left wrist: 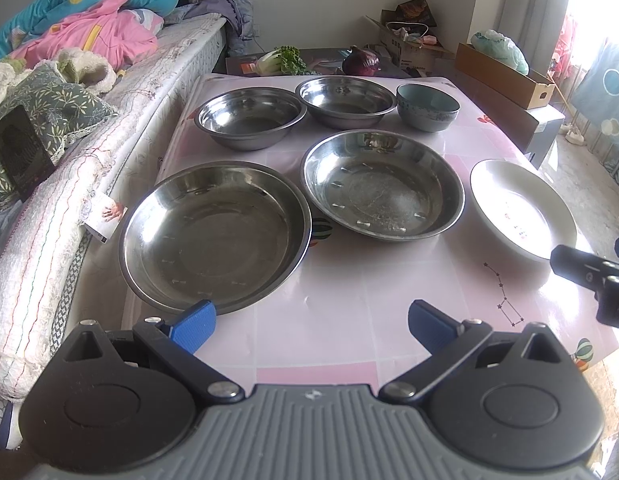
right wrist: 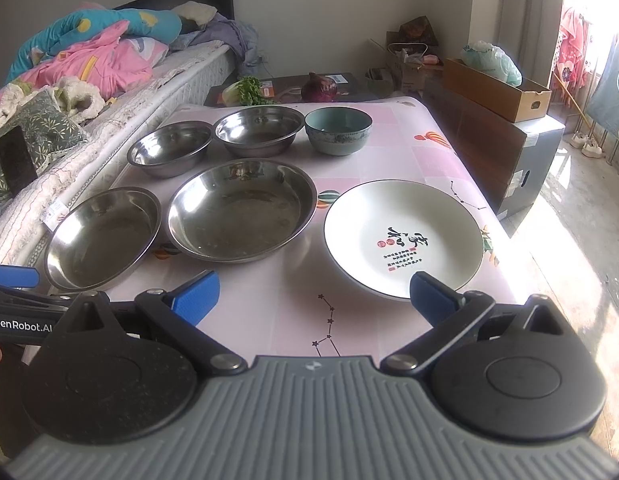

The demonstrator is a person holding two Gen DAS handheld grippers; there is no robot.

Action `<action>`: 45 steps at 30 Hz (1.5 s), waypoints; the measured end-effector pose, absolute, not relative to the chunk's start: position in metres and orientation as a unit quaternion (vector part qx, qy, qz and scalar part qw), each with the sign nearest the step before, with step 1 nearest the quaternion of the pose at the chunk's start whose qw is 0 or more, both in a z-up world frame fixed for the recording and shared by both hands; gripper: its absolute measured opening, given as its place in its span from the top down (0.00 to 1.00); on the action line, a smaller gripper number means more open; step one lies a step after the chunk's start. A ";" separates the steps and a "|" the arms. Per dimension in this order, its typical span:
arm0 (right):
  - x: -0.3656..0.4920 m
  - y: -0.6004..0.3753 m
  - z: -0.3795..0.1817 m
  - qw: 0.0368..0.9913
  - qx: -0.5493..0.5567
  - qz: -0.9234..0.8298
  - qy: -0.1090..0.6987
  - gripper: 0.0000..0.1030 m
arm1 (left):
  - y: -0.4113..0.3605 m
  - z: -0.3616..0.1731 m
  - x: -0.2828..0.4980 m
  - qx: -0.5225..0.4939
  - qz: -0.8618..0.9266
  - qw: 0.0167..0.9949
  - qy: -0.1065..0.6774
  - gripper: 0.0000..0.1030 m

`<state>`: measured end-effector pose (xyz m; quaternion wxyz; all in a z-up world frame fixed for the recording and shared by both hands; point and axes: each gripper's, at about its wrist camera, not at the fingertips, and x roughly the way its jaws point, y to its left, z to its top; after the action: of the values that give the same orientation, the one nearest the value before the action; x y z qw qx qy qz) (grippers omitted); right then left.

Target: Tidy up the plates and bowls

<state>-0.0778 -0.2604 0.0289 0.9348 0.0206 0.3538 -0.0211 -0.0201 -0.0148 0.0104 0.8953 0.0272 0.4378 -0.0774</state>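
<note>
Right wrist: white plate (right wrist: 403, 236) just beyond open right claw (right wrist: 314, 294)

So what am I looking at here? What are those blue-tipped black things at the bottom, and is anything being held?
Those are two hand-held grippers, not robot arms; a person carries one in each hand. Each has a camera looking along its fingers, giving one picture each. The left gripper and right gripper are both open, holding nothing. On the pink table lie two steel plates, one nearer the bed and one in the middle, a white plate, two steel bowls and a teal bowl.
</note>
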 end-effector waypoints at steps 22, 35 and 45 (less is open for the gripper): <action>-0.071 -0.262 0.020 0.929 0.021 -0.028 0.368 0.01 | -0.015 0.003 -0.018 0.030 -0.076 0.891 0.446 0.00; -0.034 -0.265 0.030 0.925 0.013 -0.016 0.380 0.01 | -0.014 0.001 0.006 0.040 -0.056 0.890 0.451 0.00; 0.012 -0.279 0.073 0.945 0.038 0.016 0.326 0.01 | 0.002 0.003 0.039 0.035 -0.011 0.897 0.440 0.01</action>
<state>0.0116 -0.2792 0.0735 0.9446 0.0378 0.3256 0.0162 0.0393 0.0017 0.0030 0.8970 0.0353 0.4404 -0.0112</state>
